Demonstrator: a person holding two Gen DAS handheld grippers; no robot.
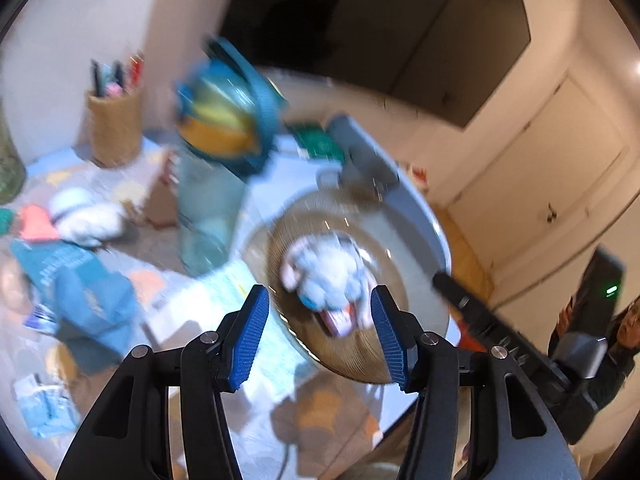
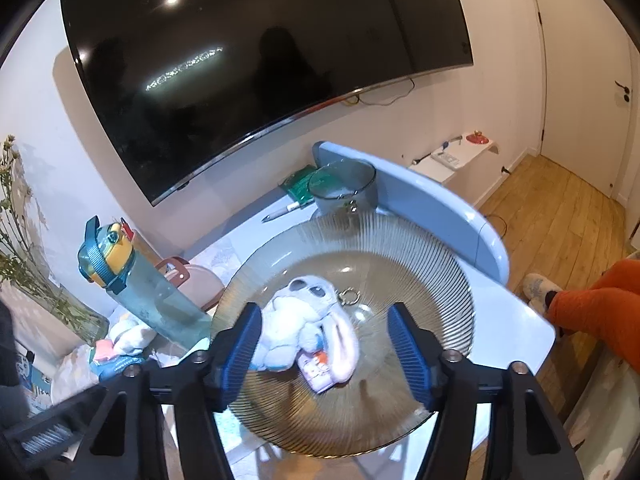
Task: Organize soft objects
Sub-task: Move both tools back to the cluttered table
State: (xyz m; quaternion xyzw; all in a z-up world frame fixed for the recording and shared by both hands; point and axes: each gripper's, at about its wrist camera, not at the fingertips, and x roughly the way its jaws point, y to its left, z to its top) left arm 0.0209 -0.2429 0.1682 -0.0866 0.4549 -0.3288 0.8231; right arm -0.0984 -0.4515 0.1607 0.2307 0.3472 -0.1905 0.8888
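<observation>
Right gripper [image 2: 326, 350] hanging above a ribbed, smoky-glass round plate [image 2: 400, 256], blue pads spread, nothing pinched. Between and just beyond those pads, lying on the plate: a small pale plush toy with dark eyes and pink ears [image 2: 304, 320], metal key ring [image 2: 349, 295] at its far side. Past the plate, a grey glass cup [image 2: 344, 190]; off to the left, a tall teal water bottle with yellow lid [image 2: 132, 280], upright.

Left gripper [image 1: 318, 334] likewise unclenched and empty over the same plate [image 1: 416, 240], plush toy [image 1: 326, 276] just ahead (view badly smeared, so contact probably none). Further left on the table, a second white soft toy [image 1: 90, 218].
</observation>
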